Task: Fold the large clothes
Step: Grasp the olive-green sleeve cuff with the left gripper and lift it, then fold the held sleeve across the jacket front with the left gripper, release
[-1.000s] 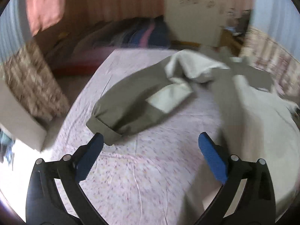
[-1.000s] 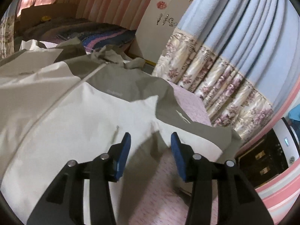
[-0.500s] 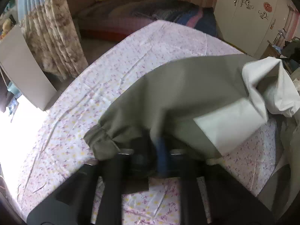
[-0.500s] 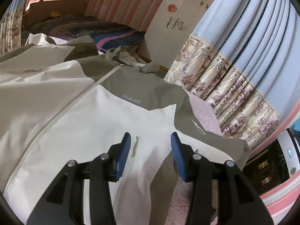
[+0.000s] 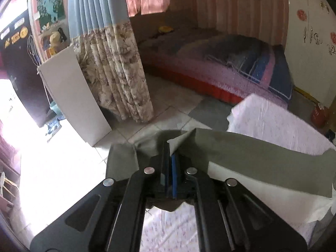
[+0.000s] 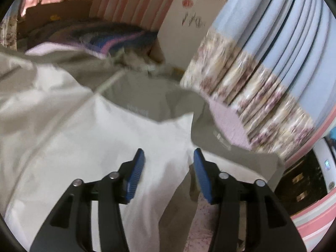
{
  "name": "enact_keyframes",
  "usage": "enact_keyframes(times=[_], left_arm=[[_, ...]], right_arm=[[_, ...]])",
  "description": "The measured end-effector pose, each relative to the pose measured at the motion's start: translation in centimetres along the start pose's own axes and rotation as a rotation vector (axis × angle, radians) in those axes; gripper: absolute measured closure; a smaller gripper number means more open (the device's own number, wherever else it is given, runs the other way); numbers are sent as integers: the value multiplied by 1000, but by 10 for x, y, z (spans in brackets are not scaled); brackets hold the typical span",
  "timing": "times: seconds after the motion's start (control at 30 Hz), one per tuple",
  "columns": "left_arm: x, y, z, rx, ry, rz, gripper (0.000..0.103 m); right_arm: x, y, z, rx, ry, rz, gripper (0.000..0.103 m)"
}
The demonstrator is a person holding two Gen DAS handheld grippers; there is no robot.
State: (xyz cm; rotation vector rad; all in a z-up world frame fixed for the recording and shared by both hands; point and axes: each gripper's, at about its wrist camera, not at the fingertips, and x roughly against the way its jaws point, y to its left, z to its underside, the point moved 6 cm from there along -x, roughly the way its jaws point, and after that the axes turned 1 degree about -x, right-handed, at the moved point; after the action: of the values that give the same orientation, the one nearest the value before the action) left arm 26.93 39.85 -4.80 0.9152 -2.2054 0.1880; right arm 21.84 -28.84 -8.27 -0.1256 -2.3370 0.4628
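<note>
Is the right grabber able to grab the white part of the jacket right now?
Probably yes. The right gripper is open, and the jacket's white panel lies right under and ahead of its fingers, with nothing between them. The left gripper is shut on the jacket's olive sleeve.

No legible text (jacket point(image 6: 109, 130) logo blurred)

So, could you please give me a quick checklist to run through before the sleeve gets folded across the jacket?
1. Left claw shut on the olive sleeve: ok.
2. Sleeve lifted off the floral sheet: ok.
3. Right claw open, over the white jacket body: ok.
4. Right claw pinning the jacket: cannot tell.
5. Jacket body flat: not ok, rumpled.
6. Right view sharp: not ok, blurred.
</note>
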Motion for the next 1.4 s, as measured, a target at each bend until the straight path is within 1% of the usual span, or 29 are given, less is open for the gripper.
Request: enact_keyframes(times=[0.03, 0.1, 0.2, 0.27, 0.3, 0.33, 0.37, 0.4, 0.43, 0.47, 0.5, 0.53, 0.6, 0.63, 0.73, 0.8, 0.83, 0.87, 0.93, 1.0, 1.03, 1.1, 1.17, 1.23, 1.3, 1.4], left_arm=[[1, -6, -5, -18, -20, -13, 101], [16, -18, -9, -45, -59, -30, 102], [52, -48, -20, -60, -108, 41, 102], [78, -81, -33, -93, -153, 84, 102], [90, -97, -36, -112, -170, 107, 102], [107, -123, -40, -140, -188, 144, 102], [119, -144, -41, -164, -197, 176, 102], [130, -166, -41, -191, -204, 209, 102], [145, -195, -38, -226, -208, 258, 102], [159, -223, -32, -262, -210, 305, 102], [173, -252, -22, -303, -211, 348, 102], [181, -273, -13, -334, -209, 376, 102], [198, -327, 13, -416, -178, 463, 102], [205, -348, 27, -449, -153, 507, 102], [229, -423, 88, -589, -60, 652, 102], [238, -453, 125, -675, -22, 703, 102], [240, -466, 143, -722, -10, 715, 102], [240, -475, 159, -756, -9, 705, 100], [239, -491, 185, -822, -32, 653, 99], [239, -500, 202, -879, -42, 625, 97], [234, -501, 206, -894, -34, 617, 97], [232, -492, 203, -903, -25, 615, 96], [236, -480, 193, -898, -12, 640, 95], [242, -471, 192, -902, -1, 657, 95], [248, -463, 184, -893, 9, 675, 94], [248, -453, 176, -872, 66, 726, 93]], right_arm=[[-10, -3, 4, 2, 23, 7, 53], [-18, -9, 10, -2, 40, 12, 53], [-13, -26, 8, -68, 21, -20, 53], [-8, -44, 1, -139, 2, -54, 50], [-8, -51, -3, -166, -7, -66, 46], [-10, -60, -7, -200, -15, -81, 38], [-12, -64, -8, -216, -8, -85, 35], [-18, -72, -9, -229, 13, -73, 35], [-21, -76, -10, -226, 18, -58, 35], [-21, -82, -11, -223, 7, -17, 34], [-20, -85, -11, -223, -3, 5, 26], [-18, -89, -10, -220, -22, 31, 20], [-11, -93, -9, -197, -58, 63, 19], [-9, -94, -7, -186, -60, 68, 18], [-6, -93, -2, -168, -52, 59, 18], [-6, -92, 1, -151, -43, 61, 18], [-6, -92, 3, -143, -38, 67, 18], [-7, -92, 5, -132, -31, 76, 18], [-9, -90, 8, -124, -15, 77, 18], [-12, -90, 10, -136, 11, 60, 18], [-12, -90, 10, -144, 17, 51, 18], [-12, -88, 7, -149, 18, 42, 18], [-13, -85, 3, -141, 17, 44, 18], [-14, -81, -2, -127, 15, 51, 18], [-14, -74, -8, -111, 11, 53, 14], [-15, -63, -16, -87, 4, 52, 14]])
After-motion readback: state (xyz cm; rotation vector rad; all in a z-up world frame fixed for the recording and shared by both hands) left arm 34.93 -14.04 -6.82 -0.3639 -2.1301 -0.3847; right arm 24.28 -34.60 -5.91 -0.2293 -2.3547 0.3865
